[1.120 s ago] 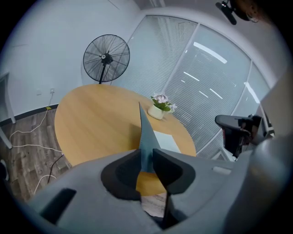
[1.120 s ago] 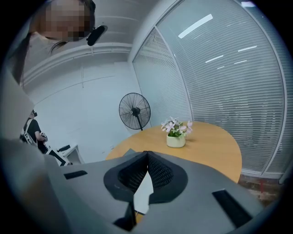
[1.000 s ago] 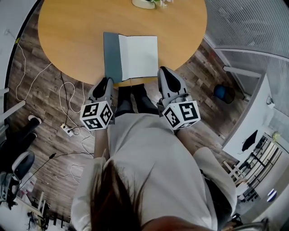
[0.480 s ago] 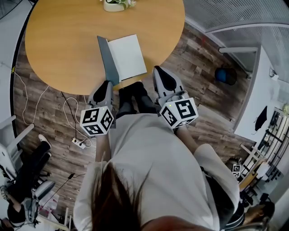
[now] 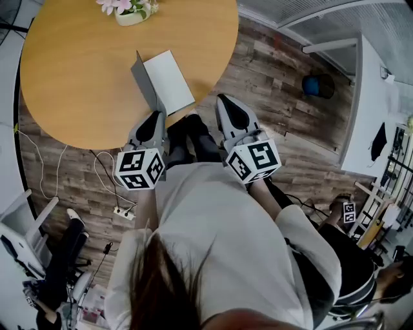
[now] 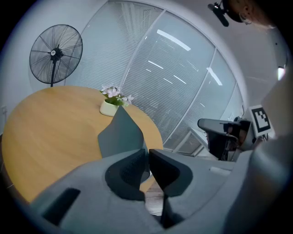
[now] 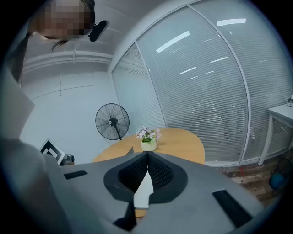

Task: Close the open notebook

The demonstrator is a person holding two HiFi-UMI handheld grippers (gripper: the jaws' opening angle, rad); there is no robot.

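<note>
Open grey-covered, white-paged notebook (image 5: 171,78) sits at 4 o'clock on round wooden table (image 5: 77,77); spine runs 11-to-5 o'clock. Cream pot (image 5: 131,17) holds pink flowers (image 5: 126,5). Jaws of left gripper (image 5: 158,115), just closing, pinch the upturned cover (image 6: 120,135); its curl is clear only in left gripper view. Jaws of right gripper (image 5: 222,97) closed, tips touching.

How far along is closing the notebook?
Done: the gray cover is lifted off the table and stands raised beside the white page. In hand: the left gripper, its jaws just closing, pinches the cover's edge. Left: fold it down onto the page. The right gripper is shut, empty.
</note>
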